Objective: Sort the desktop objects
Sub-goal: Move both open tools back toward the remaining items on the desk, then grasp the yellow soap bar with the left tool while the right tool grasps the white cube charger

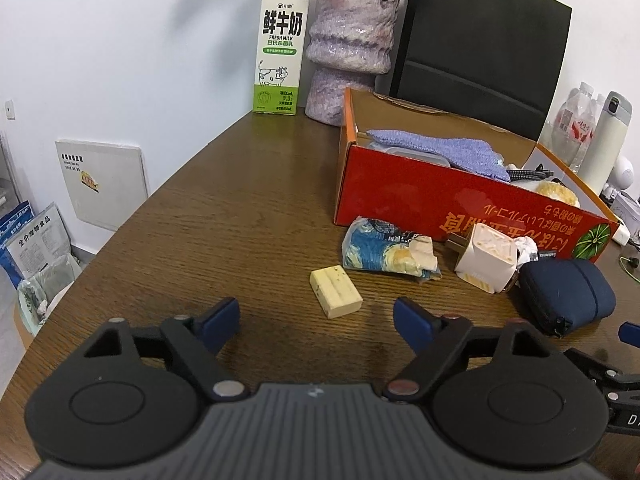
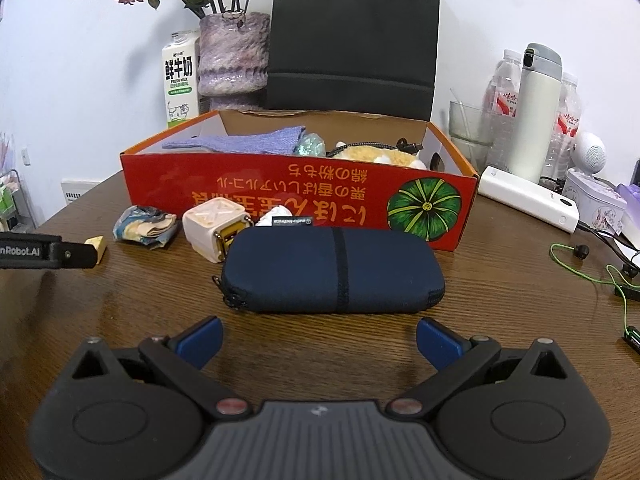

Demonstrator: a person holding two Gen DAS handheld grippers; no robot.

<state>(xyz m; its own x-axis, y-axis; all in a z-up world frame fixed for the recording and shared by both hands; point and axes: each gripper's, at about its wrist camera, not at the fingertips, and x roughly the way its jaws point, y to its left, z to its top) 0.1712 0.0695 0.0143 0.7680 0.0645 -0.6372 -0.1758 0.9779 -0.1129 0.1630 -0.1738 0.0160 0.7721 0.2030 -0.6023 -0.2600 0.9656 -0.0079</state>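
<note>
A pale yellow block [image 1: 336, 291] lies on the brown wooden table [image 1: 240, 216], just ahead of my left gripper [image 1: 316, 318], whose blue pads stand apart with nothing between them. Beyond it lie a crumpled blue-and-yellow wrapper [image 1: 384, 250], a cream cube-shaped plug adapter [image 1: 486, 258] and a dark blue zip case [image 1: 568, 294]. In the right wrist view the zip case [image 2: 334, 270] sits directly before my right gripper [image 2: 319, 340], which is open and empty. The red cardboard box [image 2: 300, 200] behind holds a purple cloth [image 2: 248, 142] and a yellow plush item [image 2: 372, 156].
A milk carton [image 1: 279, 48], a purple vase [image 1: 352, 44] and a black paper bag [image 1: 480, 48] stand at the back. Bottles, a white flask [image 2: 536, 112], a glass, a white power bank [image 2: 528, 202] and a green cable [image 2: 612, 276] crowd the right side. The table edge curves away at left.
</note>
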